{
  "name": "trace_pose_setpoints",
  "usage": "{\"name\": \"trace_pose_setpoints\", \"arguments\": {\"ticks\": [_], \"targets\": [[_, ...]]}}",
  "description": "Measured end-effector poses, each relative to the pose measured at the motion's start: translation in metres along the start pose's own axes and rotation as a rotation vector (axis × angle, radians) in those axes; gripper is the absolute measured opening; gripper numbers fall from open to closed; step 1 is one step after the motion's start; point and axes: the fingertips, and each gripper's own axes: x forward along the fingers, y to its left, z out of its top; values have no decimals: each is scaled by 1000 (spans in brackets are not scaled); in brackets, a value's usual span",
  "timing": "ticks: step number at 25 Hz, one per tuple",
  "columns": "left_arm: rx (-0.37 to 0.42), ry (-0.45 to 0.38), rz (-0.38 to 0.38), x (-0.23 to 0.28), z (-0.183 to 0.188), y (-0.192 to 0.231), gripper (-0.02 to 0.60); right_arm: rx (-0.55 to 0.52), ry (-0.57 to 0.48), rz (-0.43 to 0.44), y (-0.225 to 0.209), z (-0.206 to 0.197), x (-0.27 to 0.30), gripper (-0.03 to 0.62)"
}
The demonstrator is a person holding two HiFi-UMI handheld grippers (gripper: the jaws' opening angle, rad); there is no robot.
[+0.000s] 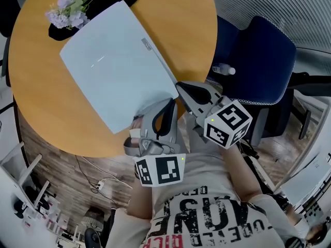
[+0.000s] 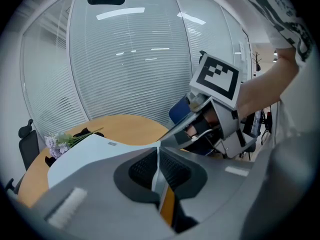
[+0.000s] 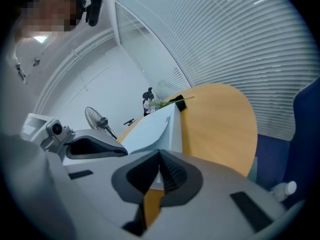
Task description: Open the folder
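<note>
Grasp step: folder [image 1: 116, 61] closed on worktop [image 1: 46, 92], near corner clamped by left fingers [image 2: 176, 170]; right fingers [image 3: 172, 174] clenched on adjoining edge. Next, probably: peel top cover up, restrain the rest.

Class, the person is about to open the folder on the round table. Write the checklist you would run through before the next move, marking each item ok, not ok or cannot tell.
1. Fingers of the left gripper shut on the near corner of the folder: ok.
2. Fingers of the right gripper shut on that corner: ok.
3. Each gripper on a separate layer: cannot tell.
4. Cover raised: not ok, it lies nearly flat.
5. Flowers clear of the folder: cannot tell; they lie right at its far corner.
6. Bare table beside the folder for the cover to land: ok.
</note>
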Motion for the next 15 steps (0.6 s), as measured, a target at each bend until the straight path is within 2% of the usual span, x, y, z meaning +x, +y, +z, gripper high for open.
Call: {"name": "trace_pose_setpoints", "arguments": {"ticks": [9, 15], "targets": [[1, 10, -3, 2, -3, 0, 23, -163, 38, -15, 5, -9, 10, 12], [-12, 8, -6, 1, -3, -1, 23, -214, 46, -20, 6, -11, 10, 12]]}}
